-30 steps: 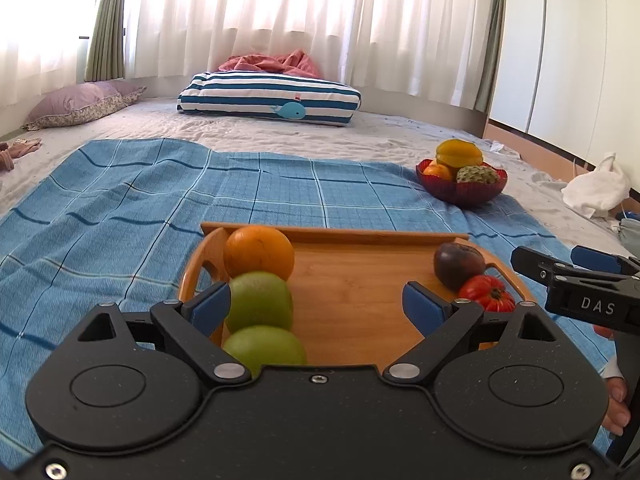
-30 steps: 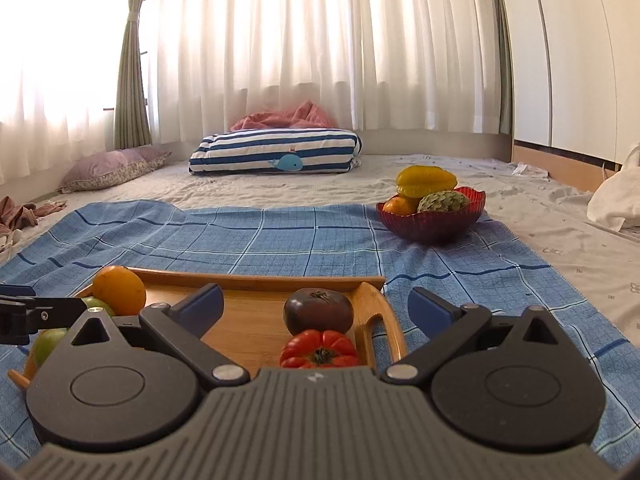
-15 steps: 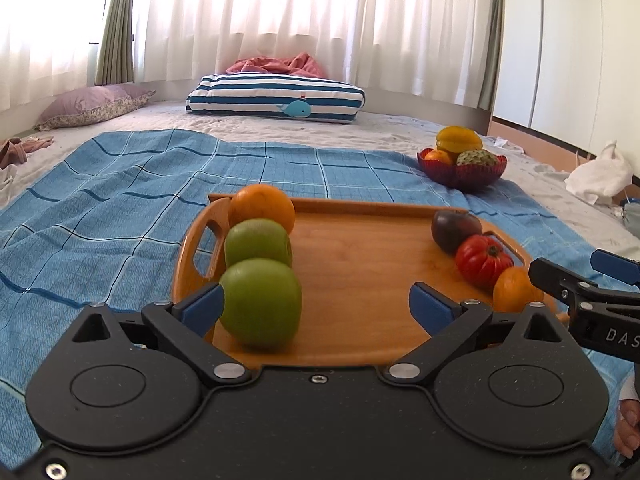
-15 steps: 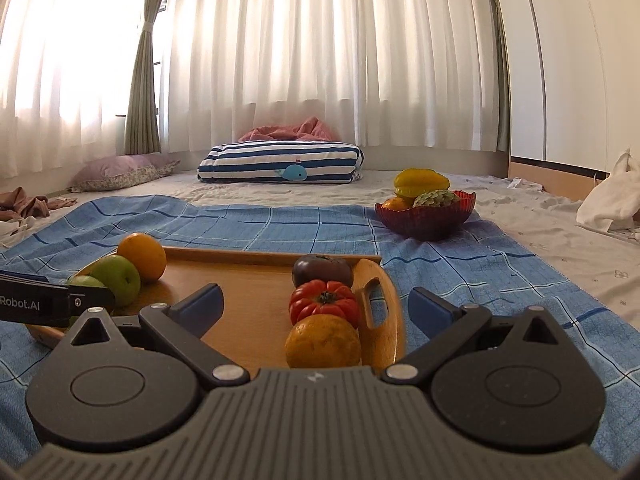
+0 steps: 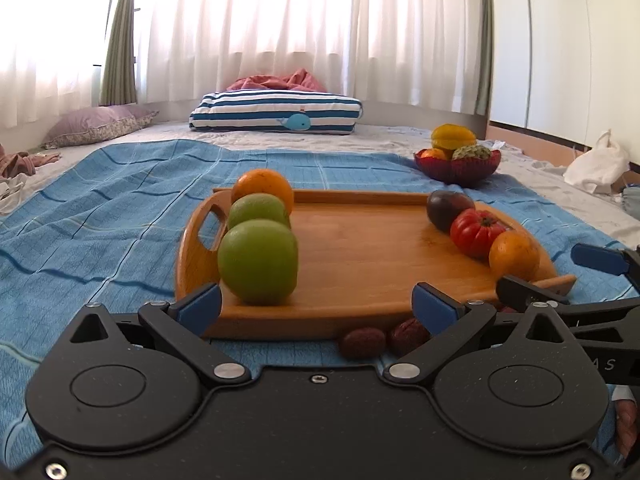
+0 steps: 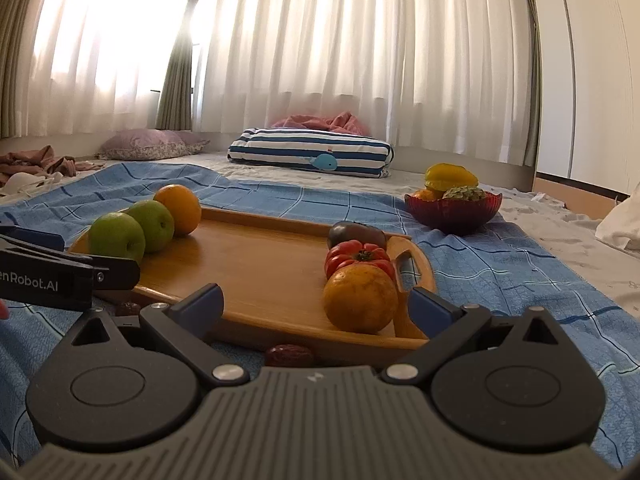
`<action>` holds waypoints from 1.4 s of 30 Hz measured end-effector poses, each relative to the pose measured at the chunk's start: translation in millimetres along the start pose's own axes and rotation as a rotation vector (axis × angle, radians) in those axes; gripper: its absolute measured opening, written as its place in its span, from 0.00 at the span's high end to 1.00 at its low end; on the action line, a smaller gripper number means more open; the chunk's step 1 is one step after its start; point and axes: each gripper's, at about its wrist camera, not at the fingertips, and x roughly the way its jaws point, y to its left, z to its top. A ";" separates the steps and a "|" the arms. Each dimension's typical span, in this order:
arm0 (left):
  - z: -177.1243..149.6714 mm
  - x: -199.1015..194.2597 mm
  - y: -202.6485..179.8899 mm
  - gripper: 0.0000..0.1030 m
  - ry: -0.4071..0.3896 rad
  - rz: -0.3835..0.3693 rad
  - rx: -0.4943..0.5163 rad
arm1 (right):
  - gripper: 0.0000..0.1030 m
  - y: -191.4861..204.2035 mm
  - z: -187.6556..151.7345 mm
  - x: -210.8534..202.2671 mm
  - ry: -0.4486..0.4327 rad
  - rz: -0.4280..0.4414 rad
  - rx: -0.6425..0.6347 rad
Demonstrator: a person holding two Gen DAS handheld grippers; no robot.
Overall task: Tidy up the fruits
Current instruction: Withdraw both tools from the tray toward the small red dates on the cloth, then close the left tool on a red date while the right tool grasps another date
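- The left gripper (image 5: pixel 316 304) has come down low in front of the wooden tray (image 5: pixel 360 248); its blue fingers are spreading wider than a second ago, with nothing clamped between them.
- The right gripper (image 6: pixel 316 304) has dropped too, at the tray's right corner, fingers apart and empty, just as wide as before.
- From the left wrist view the tray now shows whole: earlier the gripper body hid its near rim.
- Down the tray's left side stand a green apple (image 5: pixel 258 262), a second green apple (image 5: pixel 258 210) and an orange (image 5: pixel 262 188) in a row, touching.
- Down the right side sit a dark tomato (image 5: pixel 448 210), a red ribbed tomato (image 5: pixel 476 232) and another orange (image 5: pixel 514 254); that orange was out of sight a second ago.
- Two wrinkled red dates (image 5: pixel 380 342) now show on the blue checked blanket (image 5: pixel 100 208), just beside the tray's near rim.
- The red bowl (image 5: pixel 458 166) with a yellow starfruit (image 5: pixel 452 136) lies well beyond the tray, lower in the picture than before.
- The striped whale cushion (image 5: pixel 276 116) lies by the curtains.
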 end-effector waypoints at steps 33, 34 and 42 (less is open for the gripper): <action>-24.2 16.0 -13.3 0.44 0.110 0.013 0.028 | 0.17 12.1 -17.8 14.2 0.109 0.022 -0.069; -24.7 16.2 -14.4 0.44 0.109 0.011 0.036 | 0.18 12.8 -18.0 14.3 0.108 0.021 -0.073; -26.9 12.0 -19.7 0.57 0.103 -0.009 0.062 | 0.28 15.6 -21.0 11.2 0.098 0.031 -0.092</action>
